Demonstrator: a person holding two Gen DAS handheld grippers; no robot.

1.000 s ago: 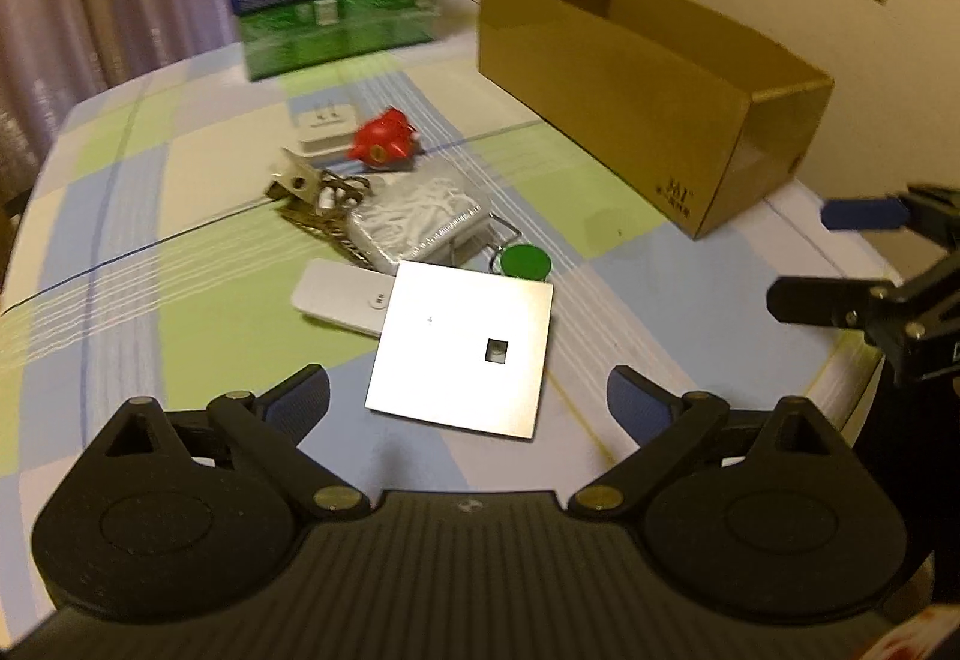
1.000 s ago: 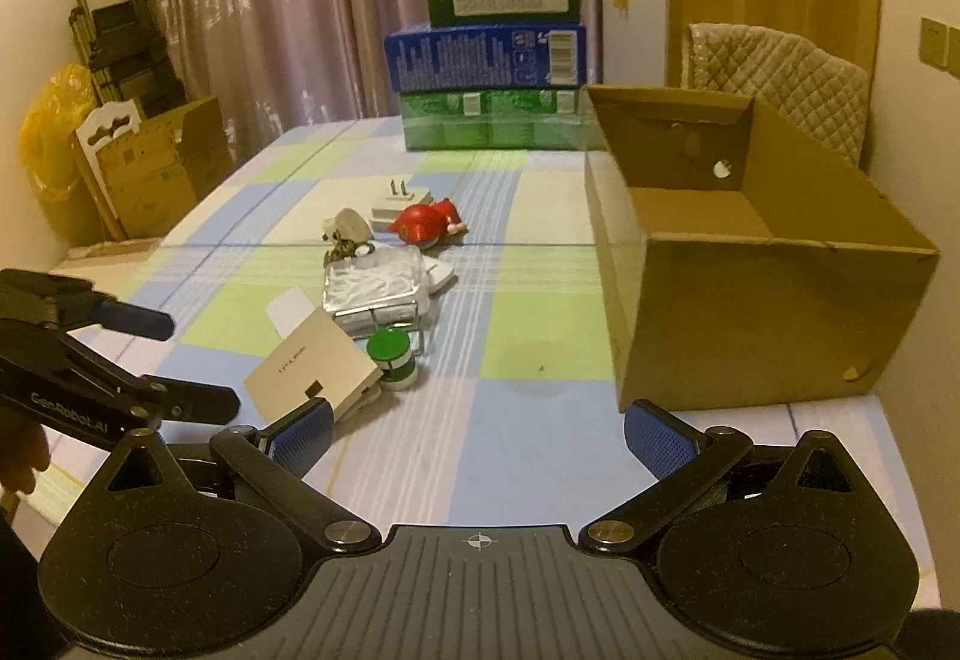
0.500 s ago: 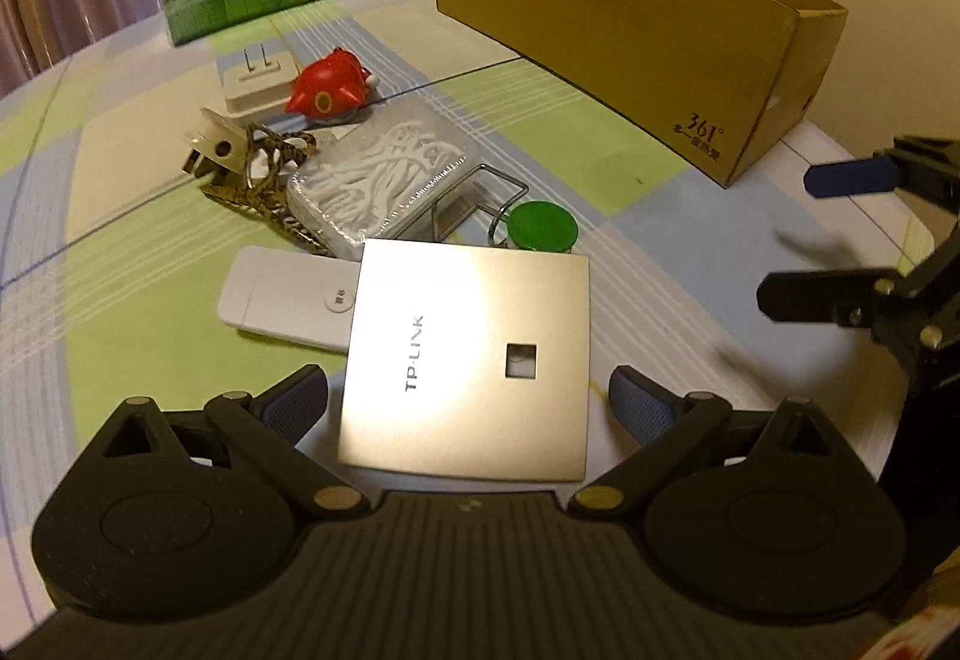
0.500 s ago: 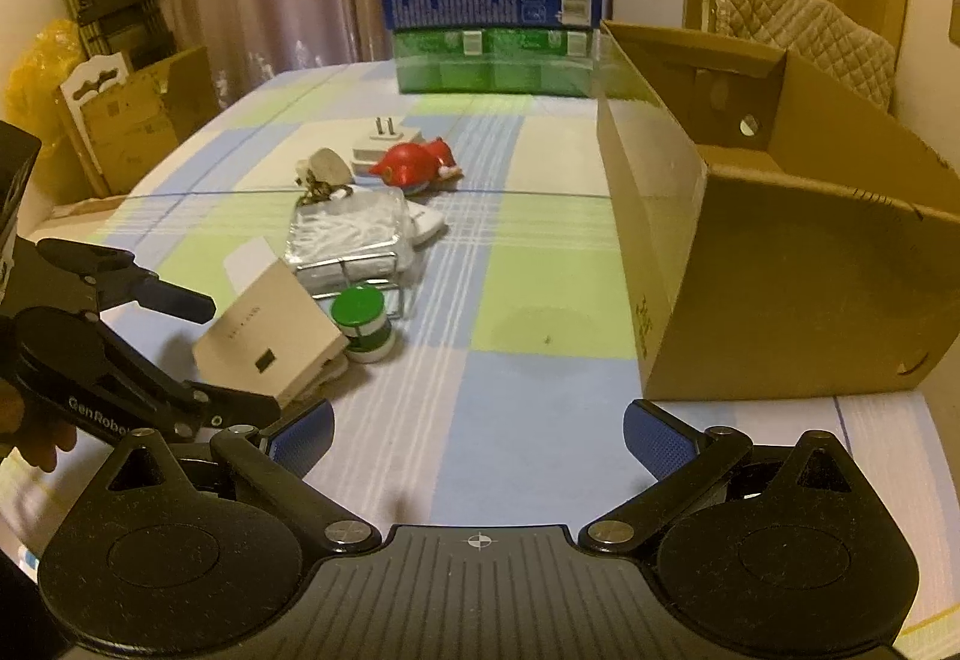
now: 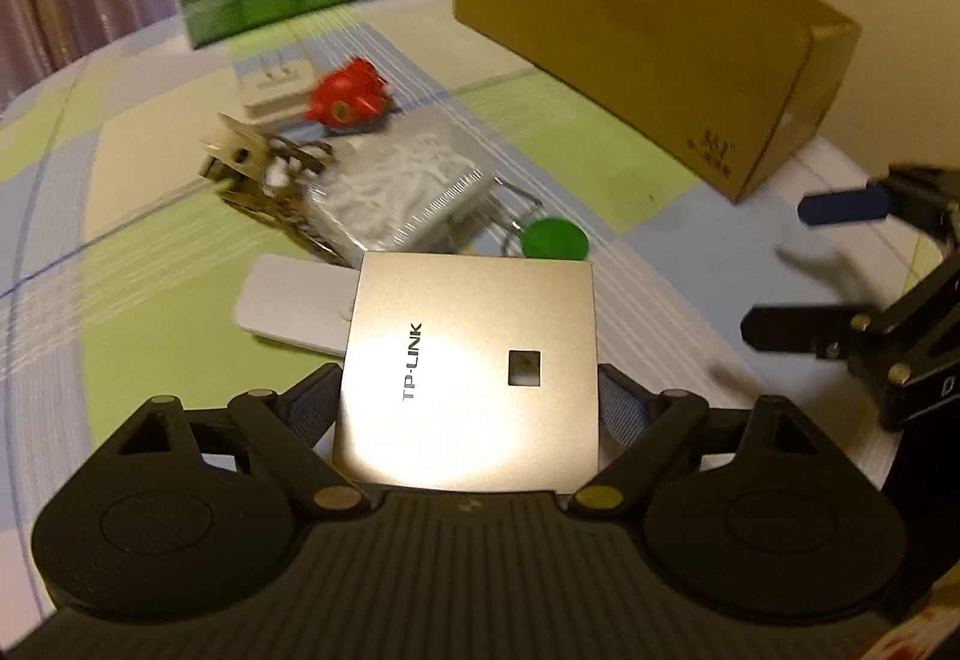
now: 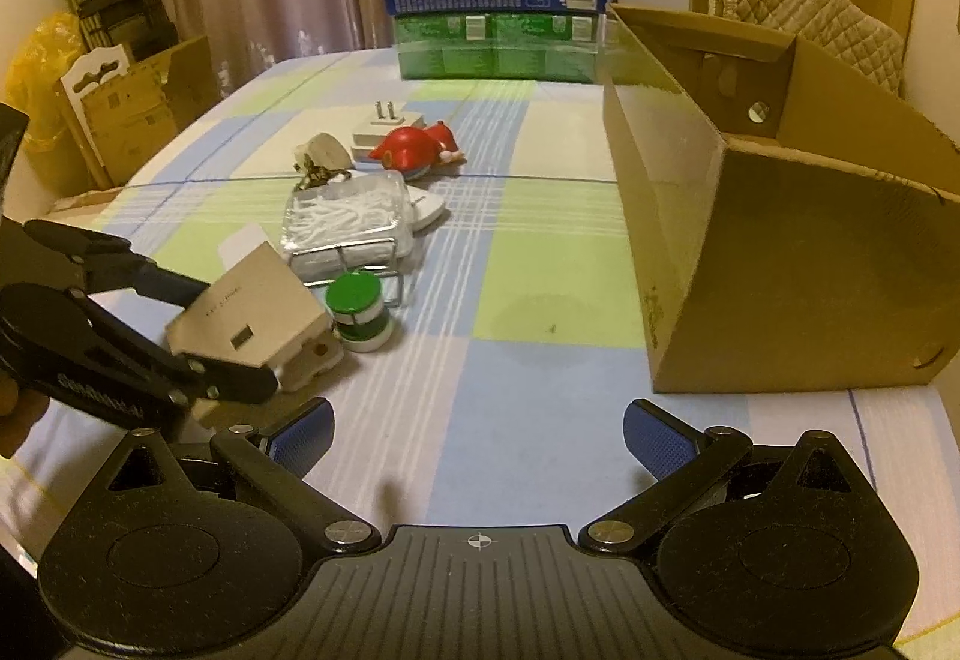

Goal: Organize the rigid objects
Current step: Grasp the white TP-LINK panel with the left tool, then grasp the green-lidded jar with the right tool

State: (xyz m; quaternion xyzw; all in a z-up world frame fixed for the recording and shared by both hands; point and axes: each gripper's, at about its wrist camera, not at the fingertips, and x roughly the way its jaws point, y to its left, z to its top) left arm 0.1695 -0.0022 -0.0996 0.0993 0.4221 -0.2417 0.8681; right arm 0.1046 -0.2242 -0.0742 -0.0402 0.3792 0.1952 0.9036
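A silver TP-LINK wall panel (image 5: 468, 360) lies between the fingers of my left gripper (image 5: 468, 396). Its jaws are closing, and both pads meet the panel's side edges. In the right wrist view the same panel (image 6: 252, 312) sits tilted in that left gripper (image 6: 222, 342). Behind it lie a green-lidded jar (image 5: 555, 240), a clear box of white sticks (image 5: 396, 192), a flat white device (image 5: 288, 303), a red toy (image 5: 348, 99) and a white plug adapter (image 5: 270, 90). My right gripper (image 6: 477, 438) stands open over bare tablecloth, nothing between its fingers.
An open cardboard box (image 6: 780, 240) stands on the right side of the table. Stacked blue and green cartons (image 6: 498, 24) stand at the far edge. A bunch of keys with a tag (image 5: 252, 168) lies left of the clear box. A quilted chair back (image 6: 810, 18) rises behind the box.
My left gripper came down and forward over the panel, then narrowed until its pads met the panel's edges. My right gripper sank towards the table and then held still.
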